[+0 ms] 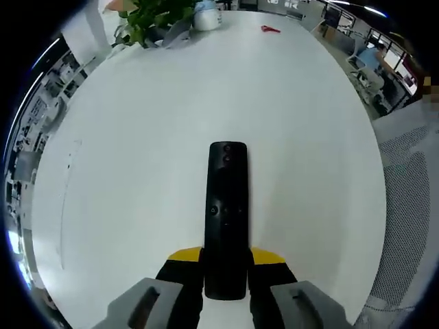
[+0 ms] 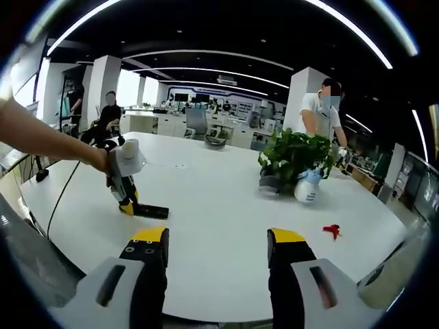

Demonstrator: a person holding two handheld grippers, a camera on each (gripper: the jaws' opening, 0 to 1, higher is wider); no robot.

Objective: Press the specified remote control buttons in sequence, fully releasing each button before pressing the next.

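Observation:
A long black remote control (image 1: 226, 216) lies on the white table (image 1: 151, 137), pointing away in the left gripper view. My left gripper (image 1: 226, 274) is shut on the remote's near end, one jaw on each side. In the right gripper view the same remote (image 2: 151, 211) shows as a dark bar on the table (image 2: 219, 205), held by the left gripper (image 2: 123, 185) in a person's hand. My right gripper (image 2: 216, 250) stands open above the table's near part, well to the right of the remote, with nothing between its jaws.
A potted green plant (image 2: 298, 159) and a white spray bottle (image 2: 306, 188) stand at the table's far side. A small red object (image 2: 332, 230) lies near them. A cable (image 2: 65, 192) runs over the left edge. Two people (image 2: 322, 110) are around an office with desks and chairs.

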